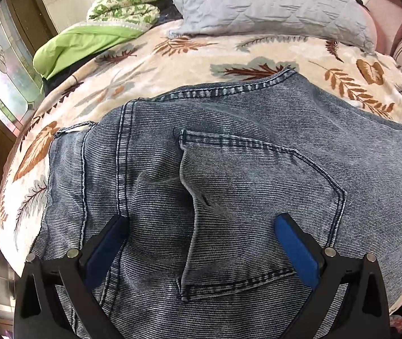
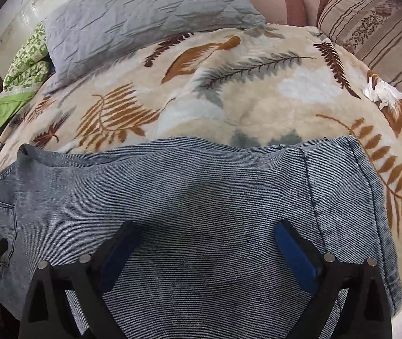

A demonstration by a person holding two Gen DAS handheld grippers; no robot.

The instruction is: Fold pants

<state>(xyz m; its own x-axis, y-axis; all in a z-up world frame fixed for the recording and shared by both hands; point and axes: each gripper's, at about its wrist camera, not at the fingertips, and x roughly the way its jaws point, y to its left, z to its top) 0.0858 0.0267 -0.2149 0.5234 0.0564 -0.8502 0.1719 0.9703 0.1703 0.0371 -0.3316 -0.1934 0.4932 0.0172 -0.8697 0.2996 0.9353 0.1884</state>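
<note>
We hold both grippers released above the jeans [image 1: 229, 169] on the leaf-print blanket [image 2: 229, 84]. Our left gripper [image 1: 201, 226] spreads over the back pocket [image 1: 257, 212]; our right gripper [image 2: 206, 231] grasps nothing.

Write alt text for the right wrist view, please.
Open right gripper hangs over folded jeans on a leaf-print blanket, nothing between its blue pads. Behind lie a grey pillow, a striped pillow and a crumpled tissue.

The pants [image 1: 229, 169] ran off the lower picture edge in both views. They hid the blanket [image 2: 229, 84] underneath. The grey pillow [image 1: 257, 0] was cropped at the top.
</note>
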